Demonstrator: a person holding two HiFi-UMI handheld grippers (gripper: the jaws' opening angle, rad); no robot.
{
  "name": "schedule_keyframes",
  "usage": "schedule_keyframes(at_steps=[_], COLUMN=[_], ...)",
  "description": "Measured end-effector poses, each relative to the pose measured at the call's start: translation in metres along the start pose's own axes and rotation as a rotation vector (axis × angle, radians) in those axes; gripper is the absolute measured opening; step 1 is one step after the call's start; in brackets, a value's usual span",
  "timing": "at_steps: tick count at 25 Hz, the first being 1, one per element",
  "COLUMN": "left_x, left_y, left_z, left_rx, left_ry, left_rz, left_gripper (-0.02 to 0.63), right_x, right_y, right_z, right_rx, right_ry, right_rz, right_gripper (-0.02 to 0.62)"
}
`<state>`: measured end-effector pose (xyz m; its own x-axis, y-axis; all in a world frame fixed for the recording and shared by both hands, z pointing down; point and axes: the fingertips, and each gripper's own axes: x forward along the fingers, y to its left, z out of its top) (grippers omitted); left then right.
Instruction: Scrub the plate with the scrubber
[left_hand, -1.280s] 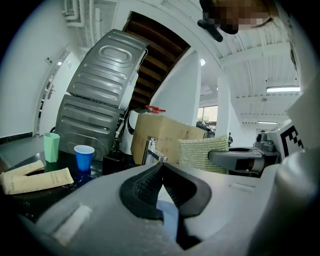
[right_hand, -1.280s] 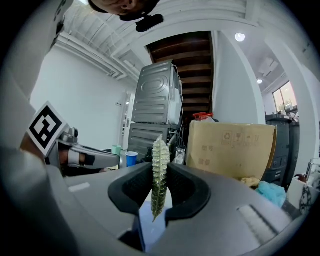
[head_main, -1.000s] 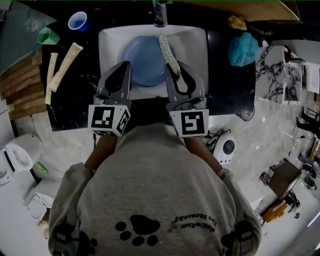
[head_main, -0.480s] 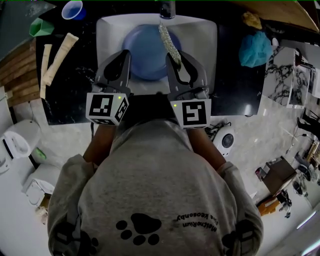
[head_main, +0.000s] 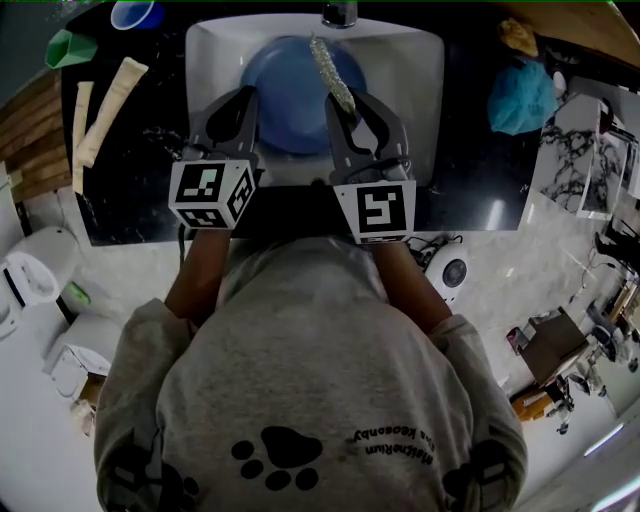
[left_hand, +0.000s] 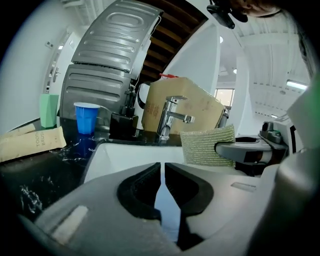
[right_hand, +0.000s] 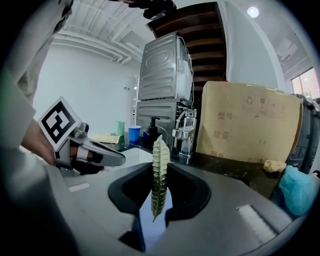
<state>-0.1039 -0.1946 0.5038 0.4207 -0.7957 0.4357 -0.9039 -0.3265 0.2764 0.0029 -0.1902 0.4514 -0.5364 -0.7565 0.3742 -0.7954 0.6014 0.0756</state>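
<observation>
Plate (head_main: 290, 95): round, plain blue, lay flat in the white sink (head_main: 420, 90) below the tap (head_main: 340, 12).
Scrubber (right_hand: 159, 175): thin flat pad of pale green, glittery mesh with a coarse weave; edge-on in the right gripper view, its broad woven face showed in the left gripper view (left_hand: 207, 146).
Scrubber's place (head_main: 332, 72): stuck out past the jaw tips over the plate's right part, towards the tap; whether it touched the plate could not be told.
Right hand-held gripper (right_hand: 160, 195): jaws clamped on the scrubber's lower end, holding it upright.
Left hand-held gripper (left_hand: 162, 185): jaws all but together and just beginning to part, nothing between them, the plate's blue visible through the slit.
Both grippers: side by side over the sink's near edge, left (head_main: 232, 118) and right (head_main: 358, 120).
Worktop (head_main: 140, 190): black, wet, around the sink.
</observation>
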Motion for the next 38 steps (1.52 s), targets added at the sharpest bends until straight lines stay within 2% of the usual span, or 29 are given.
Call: schedule_keyframes(at_steps=[1,7,12,15,19,23,29,33,38], left_x=[0.003,0.013,0.020,0.023,0.025,0.026,0.030,0.033,0.033], left_y=[0.002,0.012,0.021,0.028,0.040,0.048,0.047,0.047,0.052], left_z=[-0.004,-0.021,-0.042,-0.052,-0.069,-0.080,-0.094,-0.110,-0.122], left_rx=[-0.002,-0.010,-0.005,-0.030,-0.096,-0.125,-0.145,-0.195,-0.211], left_ry=[0.020,0.108,0.229,0.285,0.359,0.413,0.482,0.538,0.589], left_rz=[0.006,0.040,0.077,0.105,0.145,0.173,0.177,0.193,0.268], left_gripper=[0.038,0.055,0.099,0.129,0.135,0.188,0.190,0.190,0.190], right_x=[0.002,0.013,0.017,0.019,0.020,0.022,0.028,0.031,0.031], right_y=[-0.001,-0.002,-0.001,-0.002,-0.003,-0.005,-0.004,-0.004,-0.006], right_z=[-0.004,-0.027,-0.036,-0.038,-0.039,-0.039,-0.046,-0.046,-0.046], right_rx=[-0.004,-0.019,-0.016,-0.008,0.001,0.011,0.029,0.037,0.042], right_ry=[0.006,0.049,0.067,0.073,0.070,0.070,0.106,0.103,0.099], right_rz=[0.004,0.019,0.027,0.030,0.031,0.031,0.052,0.059,0.056], right_gripper=[0.075,0.075,0.075,0.075,0.075,0.075,0.074,0.075,0.074])
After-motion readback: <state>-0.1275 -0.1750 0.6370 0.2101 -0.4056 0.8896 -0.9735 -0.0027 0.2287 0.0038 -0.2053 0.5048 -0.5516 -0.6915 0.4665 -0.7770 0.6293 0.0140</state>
